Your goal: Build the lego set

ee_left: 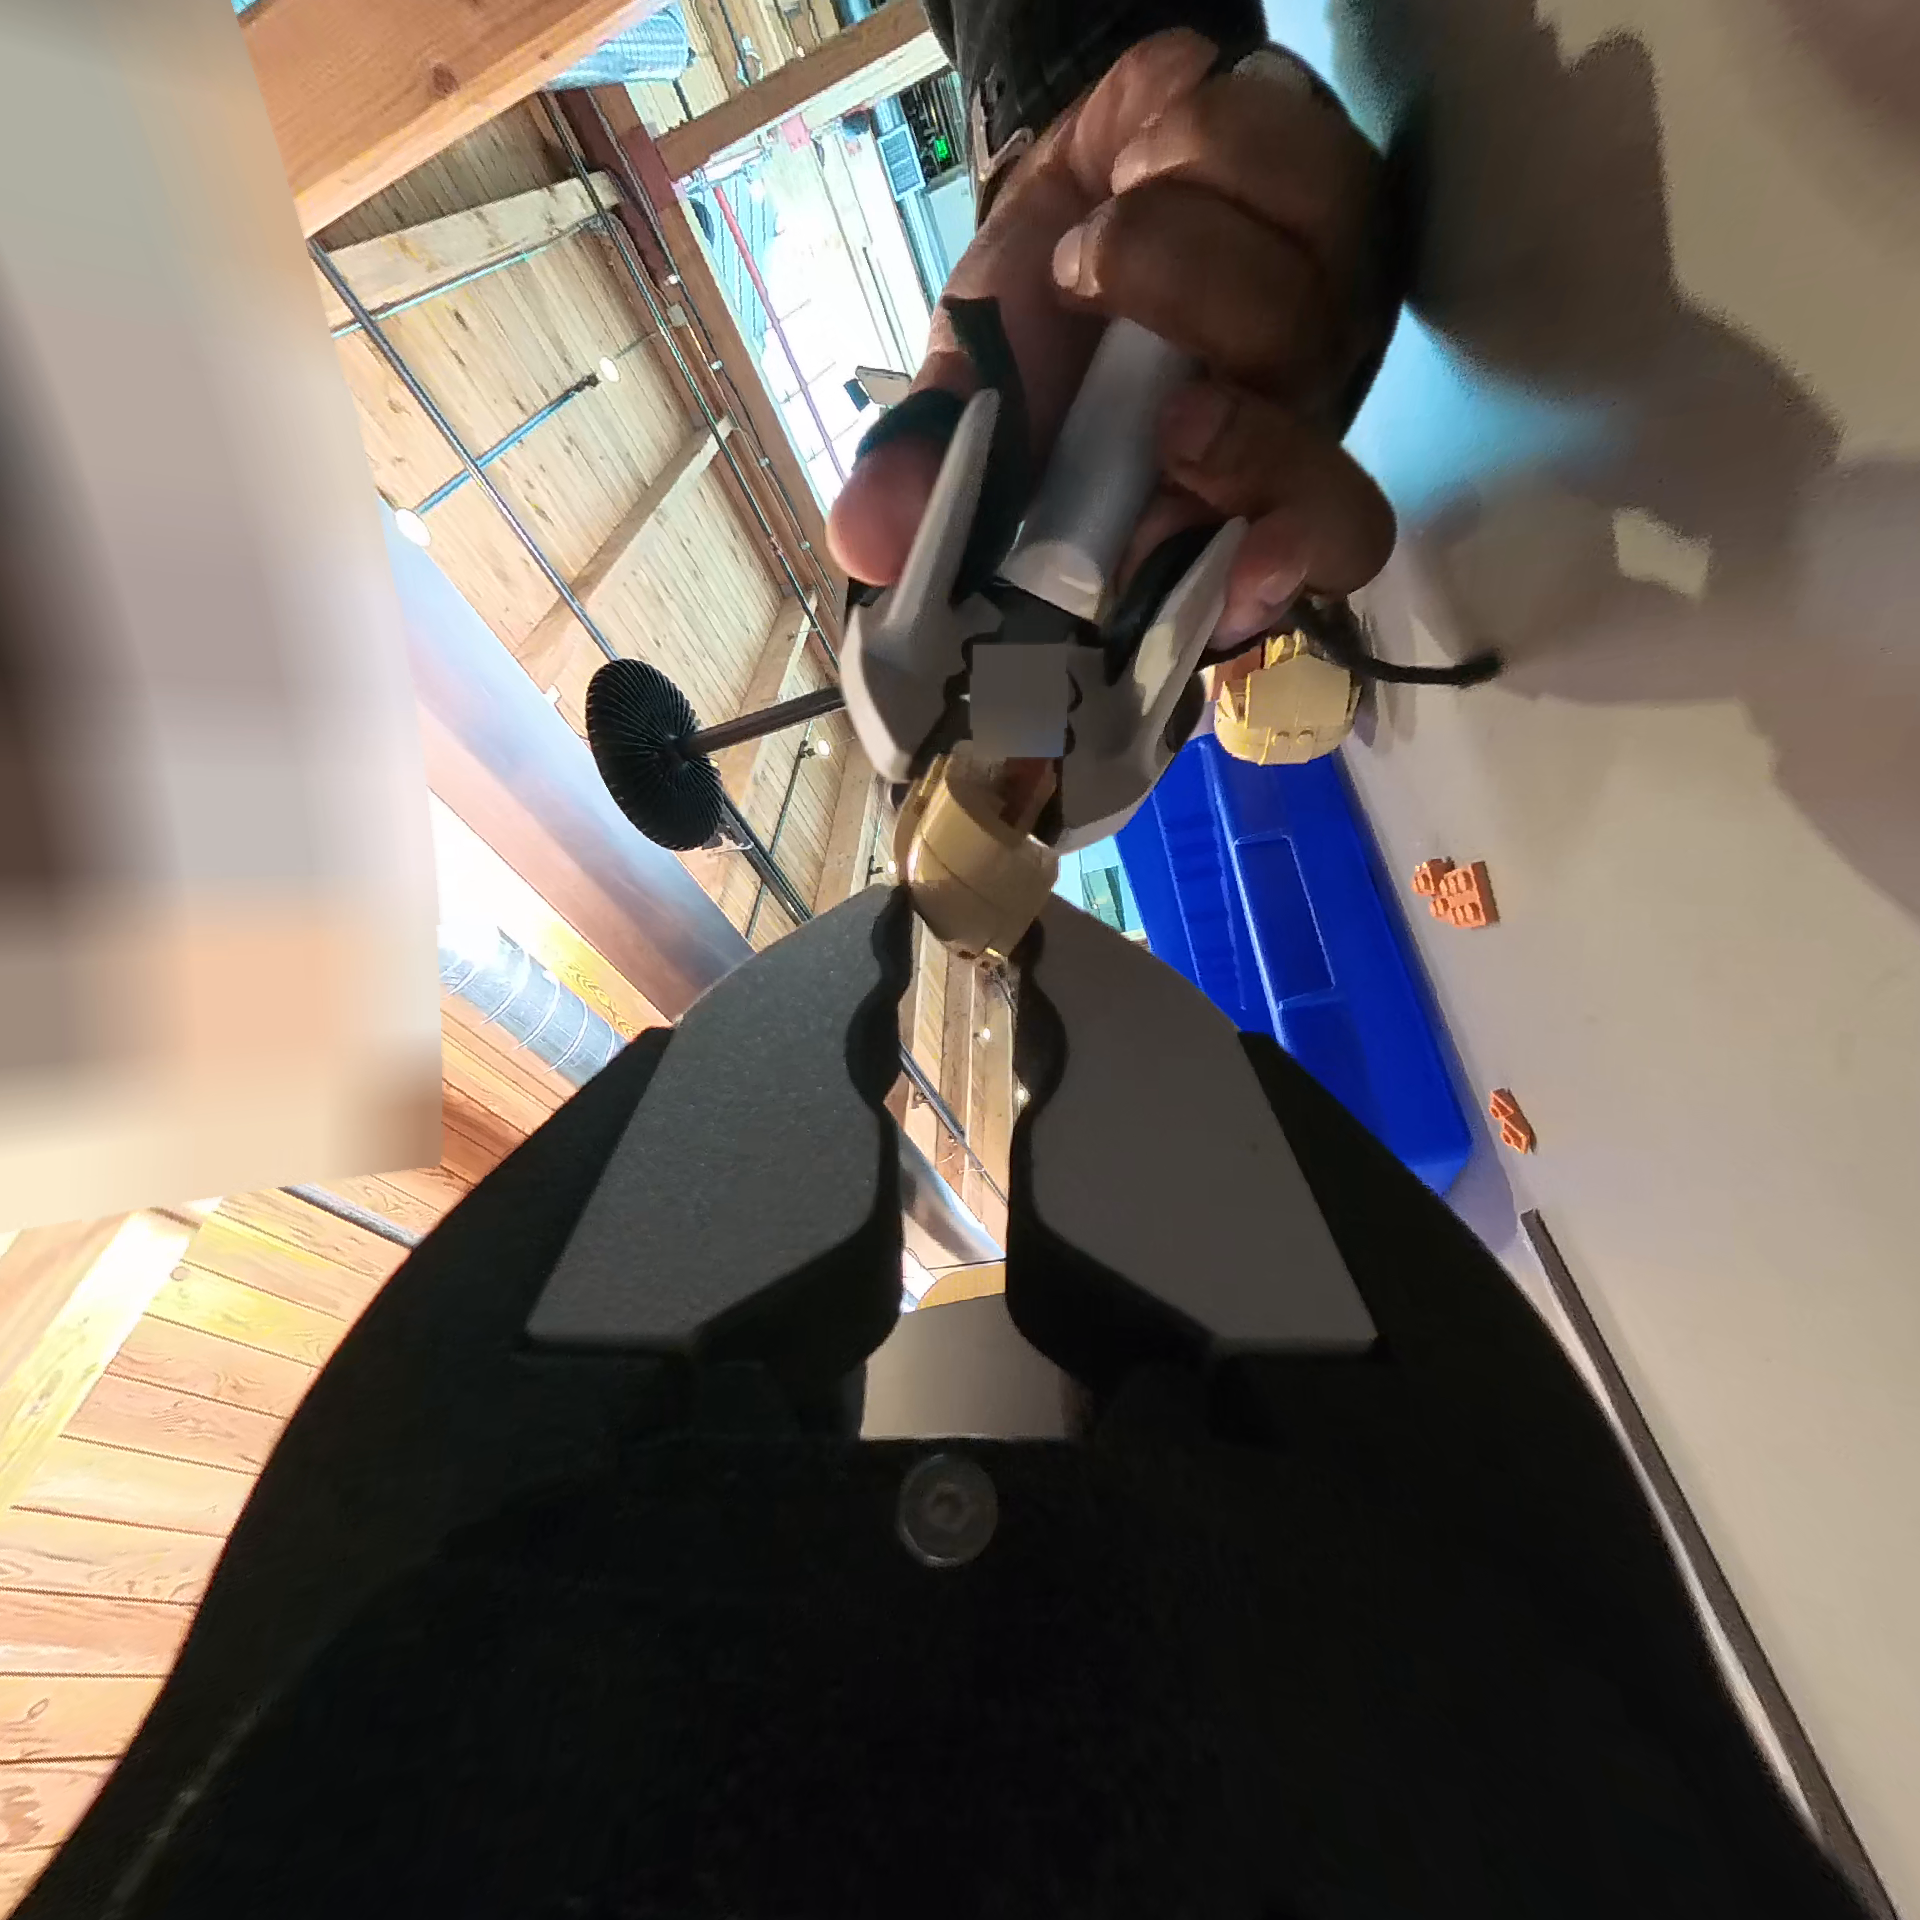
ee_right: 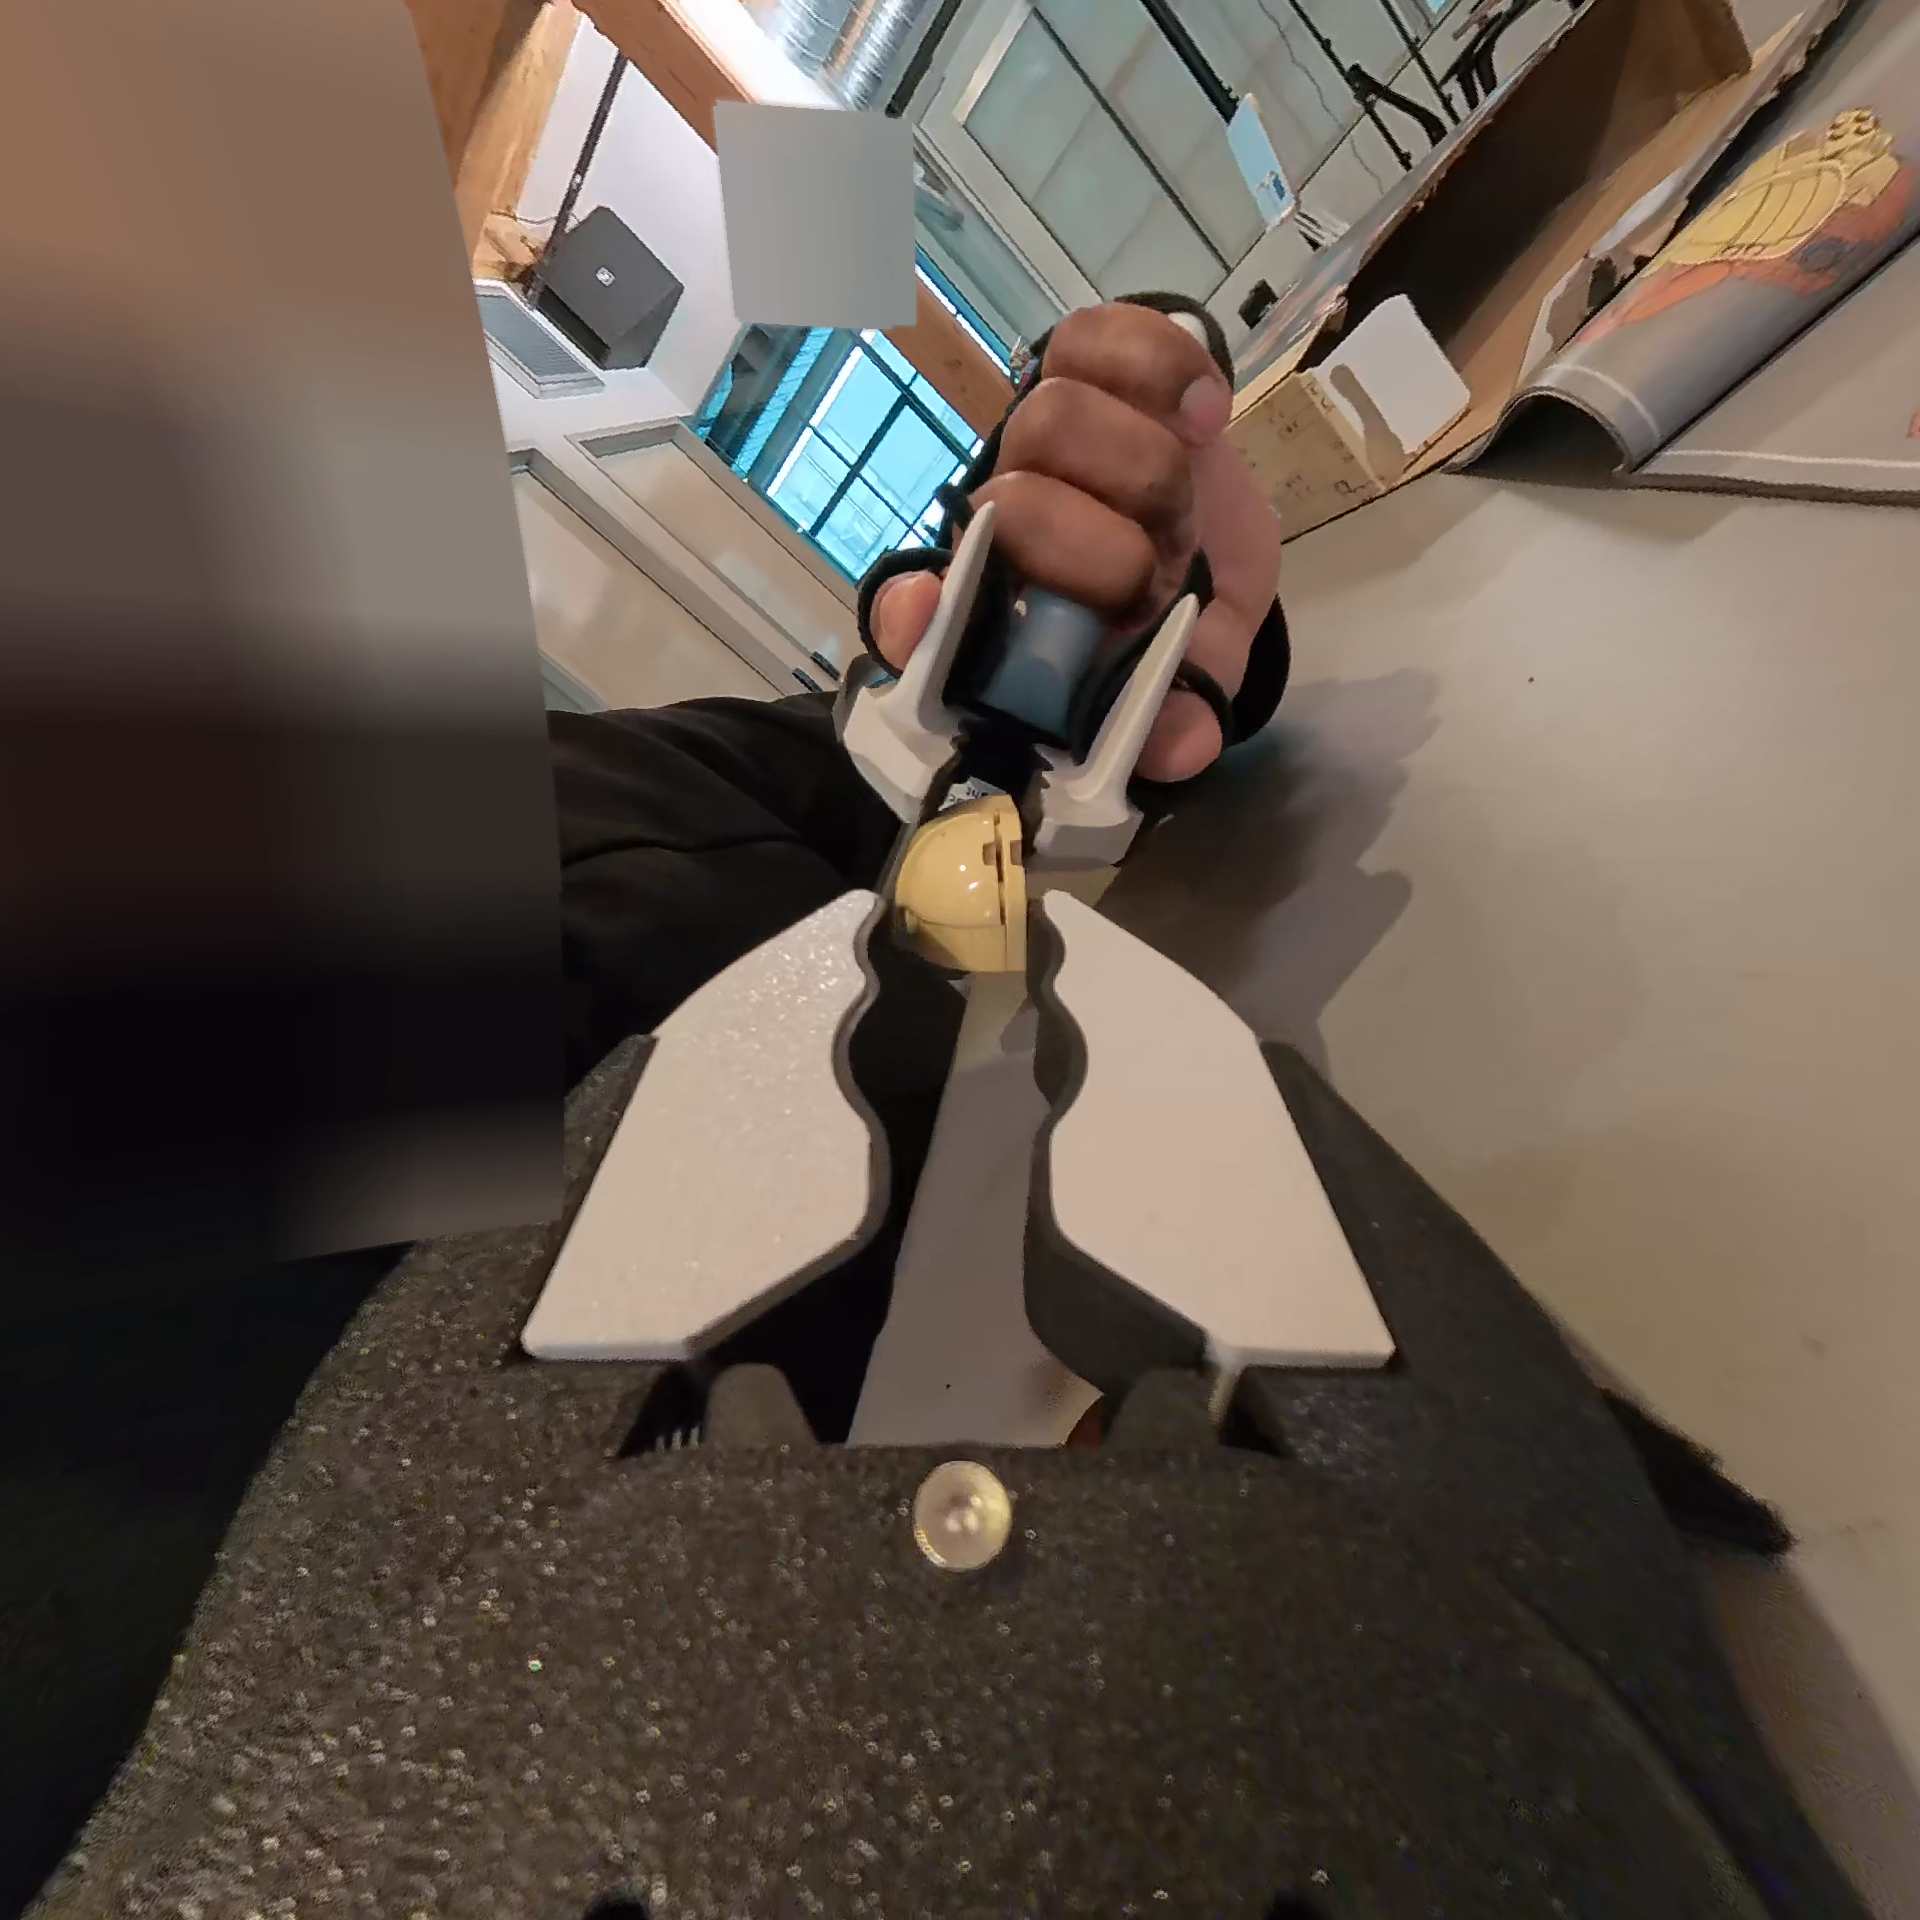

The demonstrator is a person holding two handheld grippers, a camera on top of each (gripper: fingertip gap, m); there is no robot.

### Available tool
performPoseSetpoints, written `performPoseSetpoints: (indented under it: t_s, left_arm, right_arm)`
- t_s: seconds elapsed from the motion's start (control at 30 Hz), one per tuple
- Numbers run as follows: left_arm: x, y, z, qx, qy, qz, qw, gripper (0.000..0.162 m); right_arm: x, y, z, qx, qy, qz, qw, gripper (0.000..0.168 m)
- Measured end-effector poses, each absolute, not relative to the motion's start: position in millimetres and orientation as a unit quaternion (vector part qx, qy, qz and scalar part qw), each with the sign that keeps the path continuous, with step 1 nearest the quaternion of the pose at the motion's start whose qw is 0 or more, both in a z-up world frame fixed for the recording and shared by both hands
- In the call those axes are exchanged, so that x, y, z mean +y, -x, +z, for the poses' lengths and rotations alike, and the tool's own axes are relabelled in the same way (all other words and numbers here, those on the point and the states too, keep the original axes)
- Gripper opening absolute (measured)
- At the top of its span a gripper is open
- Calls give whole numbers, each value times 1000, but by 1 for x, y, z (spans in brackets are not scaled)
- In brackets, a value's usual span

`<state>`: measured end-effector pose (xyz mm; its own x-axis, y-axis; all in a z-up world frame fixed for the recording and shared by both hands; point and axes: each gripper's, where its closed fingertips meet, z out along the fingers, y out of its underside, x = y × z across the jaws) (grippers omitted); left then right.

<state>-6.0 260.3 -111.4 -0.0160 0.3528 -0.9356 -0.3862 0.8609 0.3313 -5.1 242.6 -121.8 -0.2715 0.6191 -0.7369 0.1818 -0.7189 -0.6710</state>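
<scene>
Now | both hand-held grippers (ee_left: 961, 920) (ee_right: 961, 940) pinch tan lego piece (ee_right: 961, 904) | writing: unreadable

Obscured and cut-off items, both wrist views

Tan rounded lego piece (ee_left: 971, 868): far end hidden between the right gripper's (ee_left: 987, 769) tips; in the right wrist view its far side (ee_right: 961, 899) is hidden behind the left gripper (ee_right: 987, 821). Tan lego model (ee_left: 1283, 707): top covered by a hand (ee_left: 1174, 343) and black cord. Orange bricks (ee_left: 1455, 891): too small to count studs. Open booklet (ee_right: 1714, 343): cut off at the right edge. Blue bin (ee_left: 1288, 956): interior not visible.
</scene>
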Motion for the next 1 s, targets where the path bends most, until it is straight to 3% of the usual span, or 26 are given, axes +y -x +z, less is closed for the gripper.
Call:
performPoseSetpoints:
  t_s: [1.0]
  left_arm:
    - [255,7,-110,666,-2,266,697,17]
  right_arm:
    - [240,6,-121,-342,582,721,154,20]
